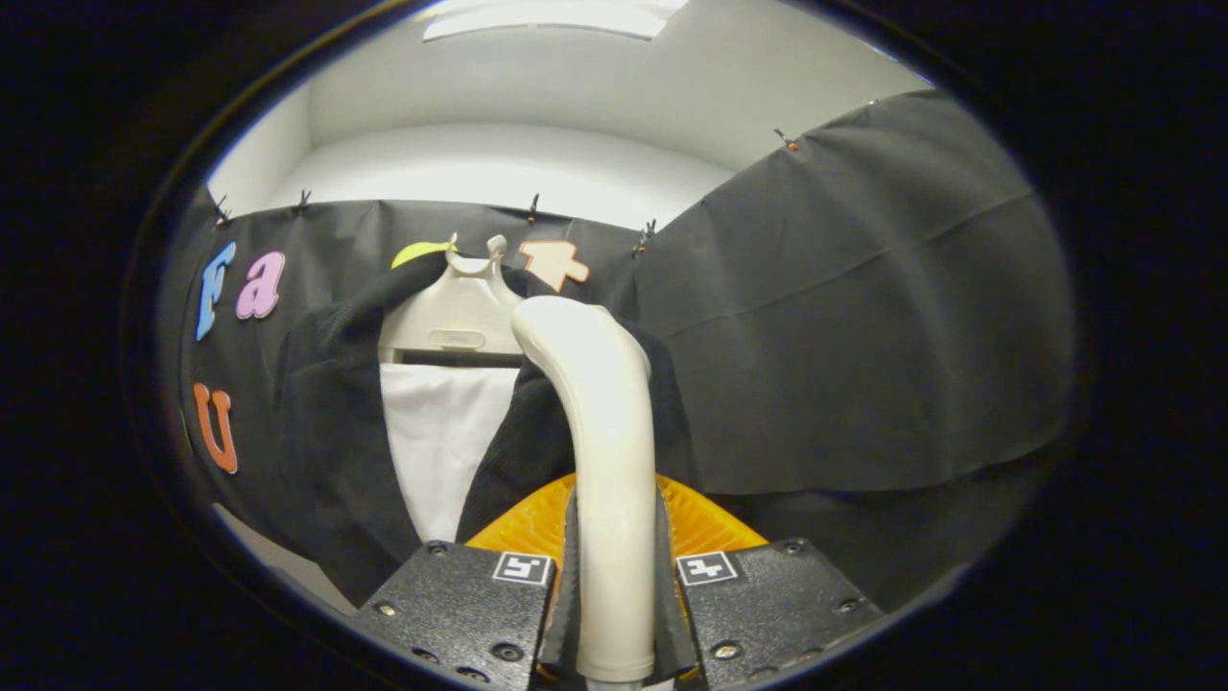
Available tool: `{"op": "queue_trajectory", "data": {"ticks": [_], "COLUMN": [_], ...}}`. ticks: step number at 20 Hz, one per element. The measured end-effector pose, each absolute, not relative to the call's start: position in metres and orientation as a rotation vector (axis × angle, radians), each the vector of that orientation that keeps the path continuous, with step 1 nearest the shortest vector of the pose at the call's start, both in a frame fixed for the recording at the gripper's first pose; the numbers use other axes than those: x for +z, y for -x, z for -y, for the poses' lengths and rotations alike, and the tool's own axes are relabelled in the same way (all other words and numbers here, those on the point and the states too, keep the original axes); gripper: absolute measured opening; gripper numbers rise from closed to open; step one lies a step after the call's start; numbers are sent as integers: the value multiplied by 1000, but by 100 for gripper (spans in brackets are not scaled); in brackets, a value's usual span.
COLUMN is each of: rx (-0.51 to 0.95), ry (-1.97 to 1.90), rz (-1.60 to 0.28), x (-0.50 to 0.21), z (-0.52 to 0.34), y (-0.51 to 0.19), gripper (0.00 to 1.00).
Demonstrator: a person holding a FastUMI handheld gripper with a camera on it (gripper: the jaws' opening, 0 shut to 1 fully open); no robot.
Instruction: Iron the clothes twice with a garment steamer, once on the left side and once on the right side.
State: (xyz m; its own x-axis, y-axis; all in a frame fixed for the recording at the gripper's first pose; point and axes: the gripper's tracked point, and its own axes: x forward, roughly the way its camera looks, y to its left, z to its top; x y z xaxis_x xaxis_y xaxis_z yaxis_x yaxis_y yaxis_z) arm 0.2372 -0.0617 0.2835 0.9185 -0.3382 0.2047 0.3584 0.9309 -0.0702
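My gripper is shut on the cream-white handle of the garment steamer, which rises between the fingers and bends toward the clothes. Its head end rests near or against the right front of a dark jacket hanging on a pale hanger stand. A white shirt panel shows between the jacket's open fronts, left of the steamer. I cannot tell whether the steamer head touches the cloth.
An orange ribbed part lies just behind the handle, between the fingers. Black booth cloth hangs close on the right and behind the jacket. White wall and ceiling show above.
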Motion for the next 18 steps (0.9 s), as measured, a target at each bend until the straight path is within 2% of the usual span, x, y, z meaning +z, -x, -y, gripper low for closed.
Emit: {"op": "queue_trajectory", "data": {"ticks": [11,18], "rx": [-425,-418], "ry": [170,173], "rz": [61,7], "x": [229,191], "z": [69,68], "y": [-245,-239], "gripper": [35,35]}}
